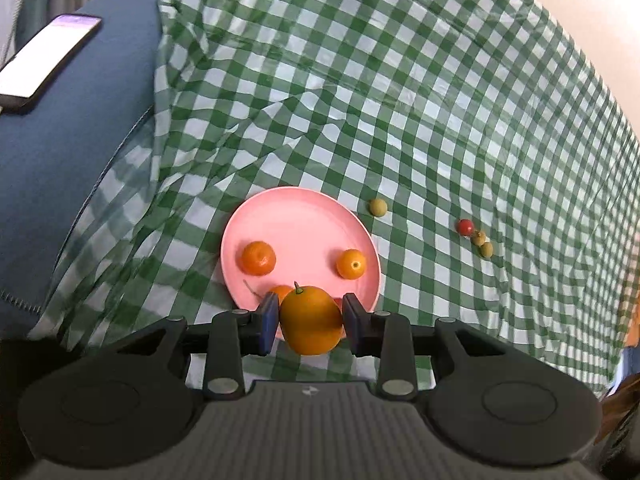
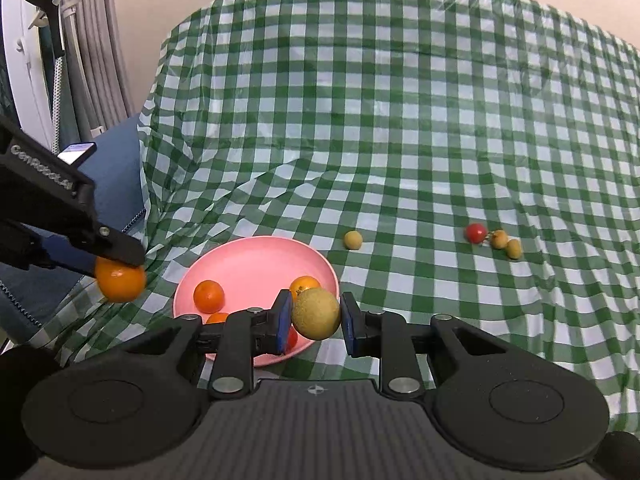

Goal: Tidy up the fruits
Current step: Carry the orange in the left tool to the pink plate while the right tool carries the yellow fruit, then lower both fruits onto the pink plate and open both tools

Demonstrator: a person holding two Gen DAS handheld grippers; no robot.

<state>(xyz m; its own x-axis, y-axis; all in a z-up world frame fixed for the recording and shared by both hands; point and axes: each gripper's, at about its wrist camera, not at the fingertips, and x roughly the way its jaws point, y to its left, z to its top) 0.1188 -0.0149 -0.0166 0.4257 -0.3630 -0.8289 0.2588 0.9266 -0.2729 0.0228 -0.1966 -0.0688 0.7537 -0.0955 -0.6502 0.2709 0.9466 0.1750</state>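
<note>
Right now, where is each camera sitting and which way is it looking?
Left wrist: sits on the left gripper, looking forward and down at the pink plate; its own fingers clamp an orange.
Right wrist: sits on the right gripper, facing the plate from farther right; its fingers hold a tan round fruit, and the left gripper shows at left.
Shared: the plate, the checked cloth, the red tomato.
</note>
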